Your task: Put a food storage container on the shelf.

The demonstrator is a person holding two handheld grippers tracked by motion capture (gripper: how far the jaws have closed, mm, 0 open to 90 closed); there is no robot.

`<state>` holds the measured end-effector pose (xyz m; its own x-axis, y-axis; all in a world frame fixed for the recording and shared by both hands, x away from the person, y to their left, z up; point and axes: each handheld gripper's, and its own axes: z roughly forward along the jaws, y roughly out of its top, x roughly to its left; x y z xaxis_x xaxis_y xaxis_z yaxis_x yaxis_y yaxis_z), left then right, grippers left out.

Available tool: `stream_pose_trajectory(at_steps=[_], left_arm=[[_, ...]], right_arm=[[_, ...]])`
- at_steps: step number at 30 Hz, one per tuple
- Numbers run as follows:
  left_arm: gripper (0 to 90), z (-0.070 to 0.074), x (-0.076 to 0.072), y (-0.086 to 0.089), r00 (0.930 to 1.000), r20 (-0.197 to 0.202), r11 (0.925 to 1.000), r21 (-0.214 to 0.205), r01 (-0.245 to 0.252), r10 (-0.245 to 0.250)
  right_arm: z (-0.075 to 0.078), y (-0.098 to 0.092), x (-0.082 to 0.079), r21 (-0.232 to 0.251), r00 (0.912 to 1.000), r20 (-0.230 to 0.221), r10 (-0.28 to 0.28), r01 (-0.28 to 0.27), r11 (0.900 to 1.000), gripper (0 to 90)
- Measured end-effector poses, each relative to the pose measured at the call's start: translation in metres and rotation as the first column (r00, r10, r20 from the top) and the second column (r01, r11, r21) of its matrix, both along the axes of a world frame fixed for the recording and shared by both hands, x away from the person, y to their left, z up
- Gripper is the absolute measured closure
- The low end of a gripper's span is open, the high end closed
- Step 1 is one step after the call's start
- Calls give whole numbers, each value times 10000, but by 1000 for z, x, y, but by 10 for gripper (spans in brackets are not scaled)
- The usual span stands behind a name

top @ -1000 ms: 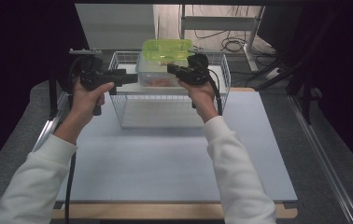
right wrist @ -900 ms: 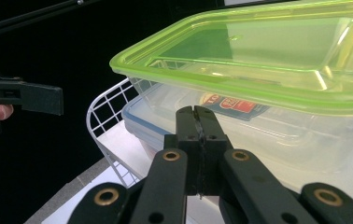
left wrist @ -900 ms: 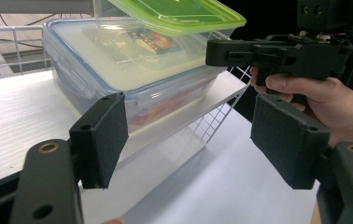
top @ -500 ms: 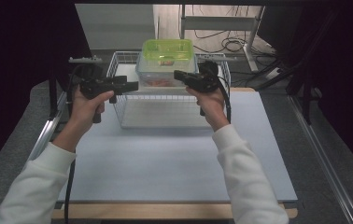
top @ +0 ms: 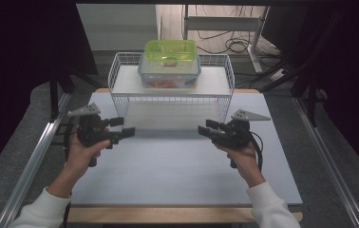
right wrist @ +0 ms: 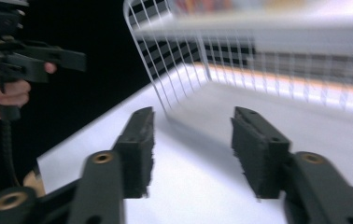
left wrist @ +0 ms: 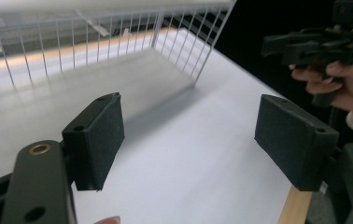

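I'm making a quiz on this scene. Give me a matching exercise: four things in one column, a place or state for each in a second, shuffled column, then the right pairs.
Things
1. food container
2. wire rack
3. left claw
4. right claw

Places or states
A. open, in the hand at the right of the high view
B. stands at the far edge of the white mat
C. on top of the rack, green lid on
D. open, in the hand at the left of the high view

Pairs: 1-C, 2-B, 3-D, 4-A
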<state>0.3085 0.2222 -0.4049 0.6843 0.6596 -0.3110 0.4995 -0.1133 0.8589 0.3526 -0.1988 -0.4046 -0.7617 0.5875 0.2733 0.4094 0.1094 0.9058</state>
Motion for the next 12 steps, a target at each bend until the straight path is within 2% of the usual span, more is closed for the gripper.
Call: stream_pose_trajectory(at_steps=[2, 5, 8, 12], left_arm=[[232, -11, -3, -3, 10000, -60, 9998, 158, 72, -71], [226, -23, -5, -8, 9996, -202, 9994, 286, 210, -204], [222, -27, -4, -9, 9993, -276, 9993, 231, 277, -270], [219, -30, -5, -8, 9993, -257, 9994, 213, 265, -259]], right_arm=[[-16, -12, -6, -292, 9996, -95, -261, 259, 9992, 420], [-30, -21, -8, -402, 9977, -424, -521, 504, 9979, 384], [-32, -24, -8, -373, 9970, -483, -599, 581, 9976, 353], [-29, -25, -11, -433, 9980, -304, -558, 545, 9976, 300]])
